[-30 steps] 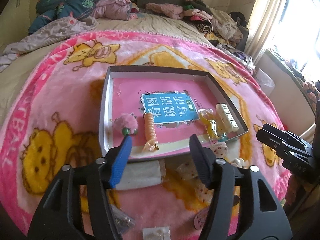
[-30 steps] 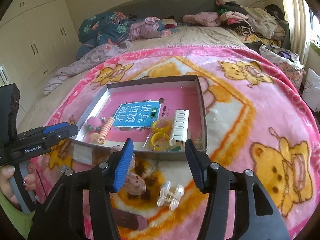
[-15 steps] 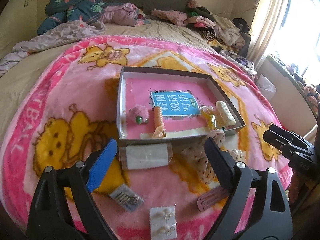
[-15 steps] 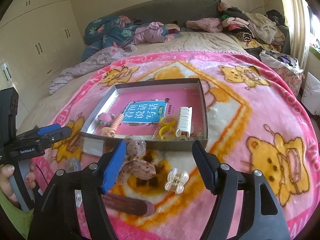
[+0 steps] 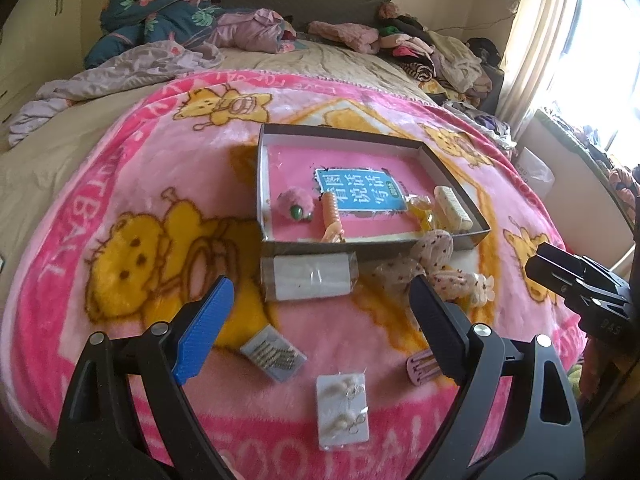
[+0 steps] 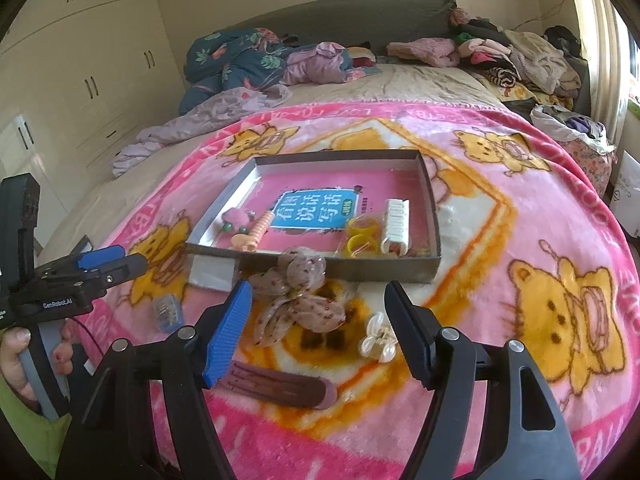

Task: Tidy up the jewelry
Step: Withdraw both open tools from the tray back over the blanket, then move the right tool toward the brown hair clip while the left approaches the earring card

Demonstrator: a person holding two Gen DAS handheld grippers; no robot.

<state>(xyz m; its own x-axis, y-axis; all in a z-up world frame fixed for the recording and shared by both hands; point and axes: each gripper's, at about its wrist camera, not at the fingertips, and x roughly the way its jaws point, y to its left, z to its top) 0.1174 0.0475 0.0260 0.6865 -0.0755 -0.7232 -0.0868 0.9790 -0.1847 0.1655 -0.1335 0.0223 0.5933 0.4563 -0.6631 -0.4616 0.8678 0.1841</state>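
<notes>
A shallow grey box (image 5: 262, 184) (image 6: 434, 236) with a pink floor lies on the pink blanket. It holds a pink pompom (image 5: 294, 203), an orange coil tie (image 5: 332, 216), yellow rings (image 6: 362, 236) and a white comb clip (image 6: 396, 226). In front of the box lie a clear packet (image 5: 308, 276), a spotted bow clip (image 6: 300, 300), a pearl claw clip (image 6: 378, 340), a brown barrette (image 6: 280, 386), a hairpin packet (image 5: 272, 354) and an earring card (image 5: 342, 406). My left gripper (image 5: 320, 324) is open and empty above the hairpin packet. My right gripper (image 6: 320, 330) is open and empty over the bow clip.
Piles of clothes and bedding (image 6: 256, 60) lie at the far end of the bed. A white wardrobe (image 6: 80, 80) stands at the left and a curtained window (image 5: 560, 40) at the right. The blanket (image 6: 540, 240) spreads right of the box.
Both grippers have pulled back from the box toward the near edge of the blanket and opened wider. More loose items in front of the box have come into view.
</notes>
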